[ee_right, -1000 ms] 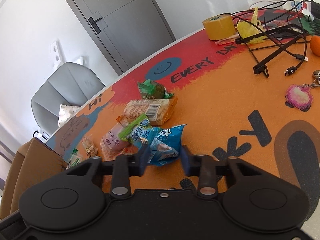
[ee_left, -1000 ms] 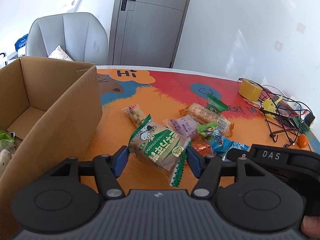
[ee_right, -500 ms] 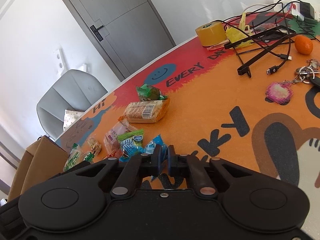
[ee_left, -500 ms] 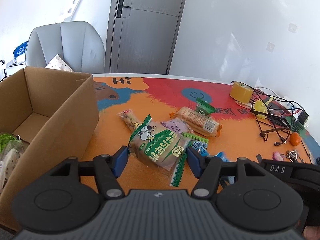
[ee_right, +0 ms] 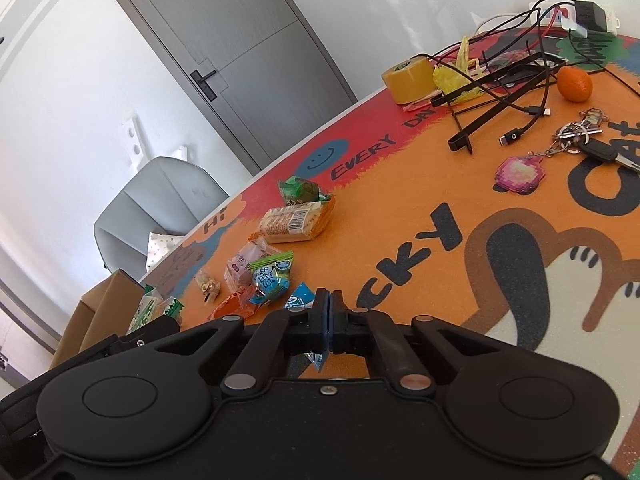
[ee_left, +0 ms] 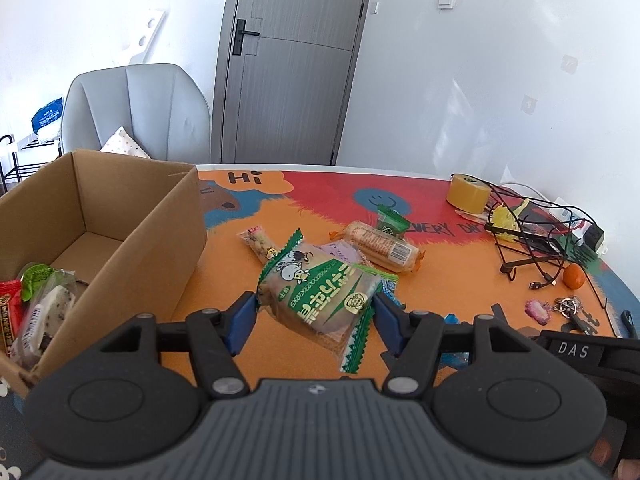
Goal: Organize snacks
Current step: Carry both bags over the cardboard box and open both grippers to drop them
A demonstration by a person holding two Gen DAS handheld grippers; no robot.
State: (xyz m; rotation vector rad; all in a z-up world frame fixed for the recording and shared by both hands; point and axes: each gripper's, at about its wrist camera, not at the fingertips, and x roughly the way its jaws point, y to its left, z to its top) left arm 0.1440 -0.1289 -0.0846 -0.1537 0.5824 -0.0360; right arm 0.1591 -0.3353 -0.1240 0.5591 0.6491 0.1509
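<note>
My left gripper (ee_left: 314,312) is shut on a green and tan snack pack (ee_left: 320,292), held above the orange table mat. To its left stands an open cardboard box (ee_left: 160,216) with several snacks (ee_left: 40,308) inside. My right gripper (ee_right: 328,316) is shut on a thin blue packet (ee_right: 299,301), whose edges stick out above and below the pads. More snacks lie on the mat: a cracker pack (ee_right: 296,220), a small green packet (ee_right: 300,190), a blue-green candy bag (ee_right: 270,280) and a pink packet (ee_right: 244,264). The left gripper with its green pack (ee_right: 152,308) shows at the right wrist view's lower left.
A tape roll (ee_left: 466,196), tangled cables and a black stand (ee_left: 528,240), an orange fruit (ee_left: 574,276) and keys with a pink charm (ee_right: 520,172) lie on the right side. A grey chair (ee_left: 140,112) stands behind the box, with a door beyond.
The right jaws closed on the blue packet and lifted it off the pile. Both grippers pulled back and rose; more of the box and its contents now shows.
</note>
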